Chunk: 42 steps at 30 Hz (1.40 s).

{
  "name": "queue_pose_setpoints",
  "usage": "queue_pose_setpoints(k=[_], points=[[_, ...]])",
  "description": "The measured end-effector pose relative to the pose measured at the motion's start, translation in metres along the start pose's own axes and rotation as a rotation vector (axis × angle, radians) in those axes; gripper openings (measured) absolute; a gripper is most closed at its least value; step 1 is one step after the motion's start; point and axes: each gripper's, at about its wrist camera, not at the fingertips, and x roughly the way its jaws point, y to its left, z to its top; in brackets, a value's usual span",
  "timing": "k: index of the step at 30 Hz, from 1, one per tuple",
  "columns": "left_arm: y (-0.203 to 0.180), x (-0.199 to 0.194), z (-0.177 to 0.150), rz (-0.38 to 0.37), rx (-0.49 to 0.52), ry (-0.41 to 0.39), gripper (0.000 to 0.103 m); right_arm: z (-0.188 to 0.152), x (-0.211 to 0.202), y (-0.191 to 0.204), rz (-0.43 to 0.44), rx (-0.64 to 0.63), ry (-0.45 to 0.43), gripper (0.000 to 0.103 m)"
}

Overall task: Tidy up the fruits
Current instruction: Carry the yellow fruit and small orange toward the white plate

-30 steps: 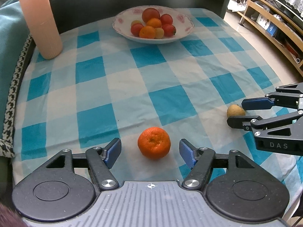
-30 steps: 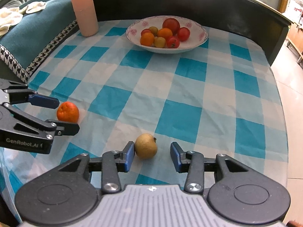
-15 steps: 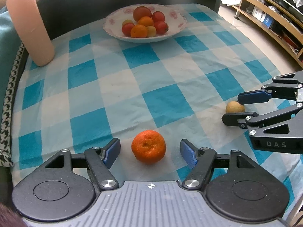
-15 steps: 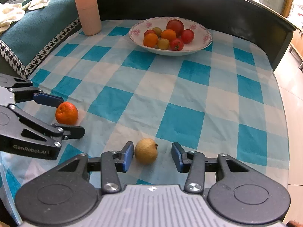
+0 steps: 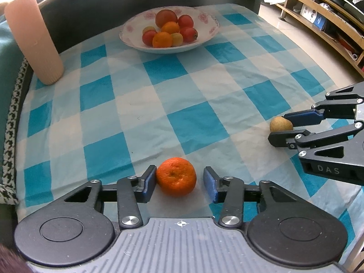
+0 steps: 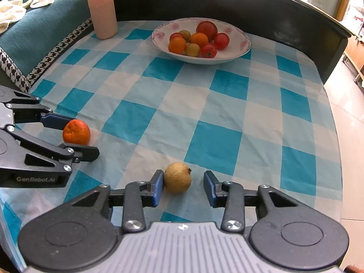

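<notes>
An orange mandarin [image 5: 176,176] lies on the checked tablecloth between the fingers of my left gripper [image 5: 179,182], which is open; the left pad touches it, the right pad stands apart. It also shows in the right wrist view [image 6: 76,132]. A small tan fruit [image 6: 177,180] lies between the fingers of my right gripper [image 6: 183,186], open, the left pad against it. It also shows in the left wrist view [image 5: 281,124]. A white floral bowl [image 5: 211,30] with several red, orange and yellow fruits stands at the far side, also in the right wrist view [image 6: 244,46].
A tall pink ribbed cylinder [image 5: 34,38] stands at the far left corner of the table. A teal cushion with houndstooth trim [image 6: 41,36] lies left of the table. A dark raised back edge [image 6: 284,13] runs behind the bowl. Wooden shelves [image 5: 323,16] stand to the right.
Both grippers have narrowed around their fruits: the left pad of each now touches its fruit. Both fruits still rest on the cloth.
</notes>
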Motion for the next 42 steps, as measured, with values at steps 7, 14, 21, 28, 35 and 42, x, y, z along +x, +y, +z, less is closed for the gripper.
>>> queue_pose_setpoints(k=[7,14,21,28,35,42], points=[[-0.001,-0.003,0.003,0.006,0.001,-0.012,0.047,0.0,-0.001,0.005,0.008,-0.025,0.003,0.041],[-0.003,-0.004,0.005,0.01,0.009,-0.02,0.046,0.0,-0.001,0.007,0.014,-0.026,0.001,0.041],[-0.004,-0.008,0.008,0.004,0.011,-0.034,0.045,0.002,-0.003,0.008,0.02,-0.029,-0.008,0.041],[0.003,-0.01,0.011,0.001,-0.014,-0.042,0.045,0.005,-0.006,0.008,0.022,-0.021,-0.024,0.041],[0.003,-0.008,0.011,0.0,-0.013,-0.043,0.046,0.006,-0.005,0.008,0.026,-0.015,-0.02,0.041],[0.004,0.003,0.006,-0.002,-0.021,-0.008,0.049,0.007,-0.006,0.007,0.03,-0.014,-0.022,0.041]])
